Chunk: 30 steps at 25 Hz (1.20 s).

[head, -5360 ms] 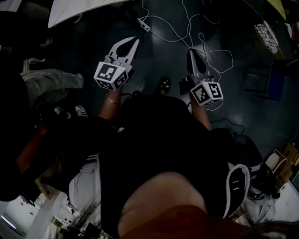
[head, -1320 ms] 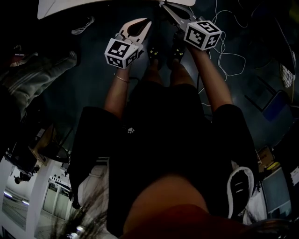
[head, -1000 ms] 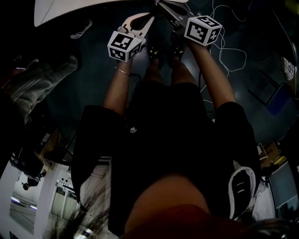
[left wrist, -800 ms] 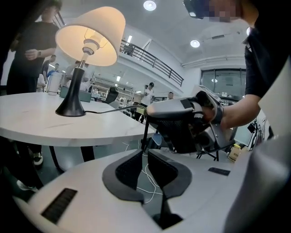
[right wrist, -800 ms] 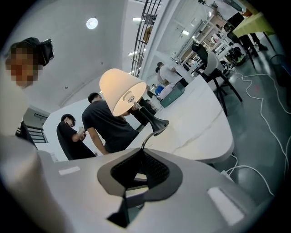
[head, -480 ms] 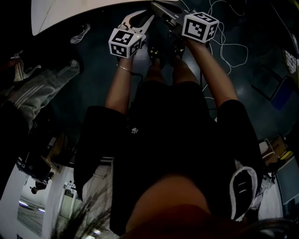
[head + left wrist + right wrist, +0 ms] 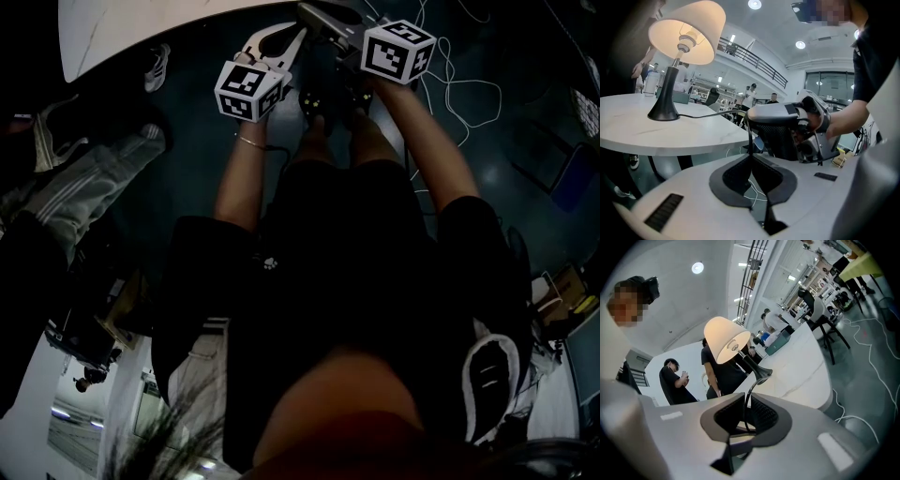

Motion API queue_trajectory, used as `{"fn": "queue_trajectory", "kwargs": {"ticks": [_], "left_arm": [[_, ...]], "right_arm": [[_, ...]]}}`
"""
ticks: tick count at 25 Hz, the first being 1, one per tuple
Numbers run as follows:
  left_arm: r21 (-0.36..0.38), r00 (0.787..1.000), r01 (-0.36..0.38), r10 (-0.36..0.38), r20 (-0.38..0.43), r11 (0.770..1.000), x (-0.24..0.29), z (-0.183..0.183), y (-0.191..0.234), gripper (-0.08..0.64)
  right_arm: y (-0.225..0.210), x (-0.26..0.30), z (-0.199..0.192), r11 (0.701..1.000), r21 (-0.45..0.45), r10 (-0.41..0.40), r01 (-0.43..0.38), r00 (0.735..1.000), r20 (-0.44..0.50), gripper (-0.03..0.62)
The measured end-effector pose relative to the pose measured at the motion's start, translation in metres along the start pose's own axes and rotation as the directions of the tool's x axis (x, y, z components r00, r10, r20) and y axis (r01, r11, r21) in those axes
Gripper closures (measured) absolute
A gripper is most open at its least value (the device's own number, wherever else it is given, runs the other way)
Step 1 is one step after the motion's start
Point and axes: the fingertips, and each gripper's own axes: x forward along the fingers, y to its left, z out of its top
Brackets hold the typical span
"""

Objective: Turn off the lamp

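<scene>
The lamp [image 7: 683, 32] is lit, its cream shade glowing, and its black base [image 7: 663, 110] stands on the white round table [image 7: 670, 137]. Its black cord [image 7: 708, 113] runs off the table edge toward me. My left gripper [image 7: 751, 157] is shut on the cord just below the right gripper [image 7: 749, 115], which a hand holds level. In the right gripper view the lamp [image 7: 725, 339] stands just ahead, and the cord [image 7: 751, 386] drops from its base into my right gripper [image 7: 746, 395], shut on it. In the head view both grippers, left [image 7: 302, 30] and right [image 7: 305, 11], meet at the table edge [image 7: 122, 23].
Two people [image 7: 675, 380] stand behind the table. Another person's legs [image 7: 84, 178] are at the left of the head view, a shoe [image 7: 155, 66] beyond. White cables [image 7: 450, 75] lie looped on the dark floor at the right. Chairs and desks stand farther off [image 7: 825, 319].
Five seconds ago both grippers hung apart over the floor, the left one open. Now they are raised together at the table edge. Over the last second they have hardly moved.
</scene>
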Motion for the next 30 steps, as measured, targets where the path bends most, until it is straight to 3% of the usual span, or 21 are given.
{"fn": "queue_trajectory", "kwargs": {"ticks": [3, 10, 20, 24, 30], "left_arm": [[-0.010, 1.000, 0.017, -0.017, 0.009, 1.000, -0.001, 0.005, -0.007, 0.541], [-0.044, 0.997, 0.057, -0.054, 0.059, 0.997, 0.002, 0.023, -0.023, 0.541], [-0.088, 0.991, 0.059, -0.047, 0.127, 0.994, -0.006, 0.045, -0.036, 0.540], [-0.101, 0.987, 0.074, -0.058, 0.150, 0.992, -0.010, 0.053, -0.041, 0.540], [-0.127, 0.984, 0.092, -0.070, 0.166, 0.988, -0.015, 0.056, -0.047, 0.540]], "right_arm": [[-0.003, -0.010, 0.003, 0.998, -0.058, -0.030, 0.031, 0.999, 0.017, 0.568], [-0.027, -0.052, -0.002, 0.986, -0.077, -0.142, 0.147, 0.988, 0.065, 0.566], [-0.026, -0.067, -0.066, 0.969, -0.054, -0.241, 0.241, 0.970, 0.008, 0.520], [-0.026, -0.060, -0.073, 0.961, -0.049, -0.272, 0.272, 0.962, 0.008, 0.457], [-0.030, -0.053, -0.069, 0.955, -0.018, -0.296, 0.297, 0.954, 0.044, 0.451]]}}
